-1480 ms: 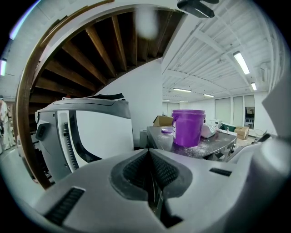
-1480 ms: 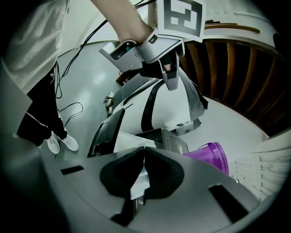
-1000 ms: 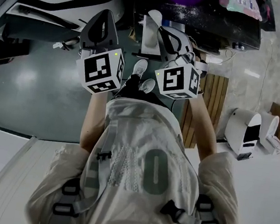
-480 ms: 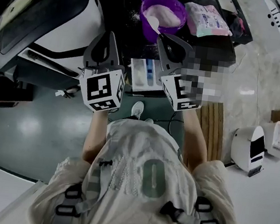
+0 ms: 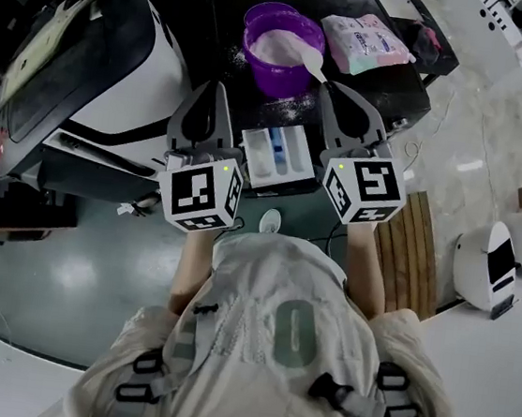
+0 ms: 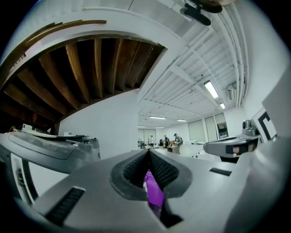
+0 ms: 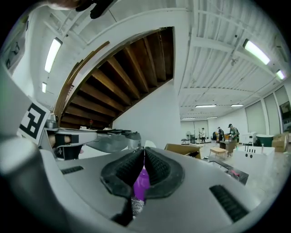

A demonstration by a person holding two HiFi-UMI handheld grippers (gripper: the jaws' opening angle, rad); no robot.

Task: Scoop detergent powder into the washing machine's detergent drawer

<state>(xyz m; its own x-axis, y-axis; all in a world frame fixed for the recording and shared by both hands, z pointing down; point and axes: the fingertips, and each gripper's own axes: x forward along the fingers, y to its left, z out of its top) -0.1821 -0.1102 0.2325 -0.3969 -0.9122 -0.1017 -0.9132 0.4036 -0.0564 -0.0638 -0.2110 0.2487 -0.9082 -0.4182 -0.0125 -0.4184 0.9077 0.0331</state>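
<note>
Stands over a white washing machine with a black lid (image 5: 92, 50), a two-jaw gripper in each hand. Holds the left gripper (image 5: 213, 93) and the right gripper (image 5: 339, 92) side by side, both pointing forward, one at each edge of the white plastic detergent drawer (image 5: 301, 151). Drawer pulled open between them, with a blue insert in its left compartment.

Clenches both grippers on nothing. In the left gripper view, black ribbed pads (image 6: 135, 169) pressed together at the tips, with only a sliver of purple showing through the gap lower down. Same in the right gripper view: pads (image 7: 157, 167) meeting at the tips, purple behind the slit, nothing caught.

Beyond the drawer, on a black tabletop (image 5: 398, 92) dusted with white specks: a round purple plastic bowl (image 5: 268, 73) holding white detergent powder (image 5: 281, 43). In it a white plastic scoop (image 5: 309, 60), handle over the near rim and ending just beside the right gripper's tip — touching or not, cannot tell. Just right of the bowl, a soft pink-and-teal packet (image 5: 365, 41).

Off to the right on the pale floor, a slatted wooden board (image 5: 416, 250) and a small white machine (image 5: 485, 263).
</note>
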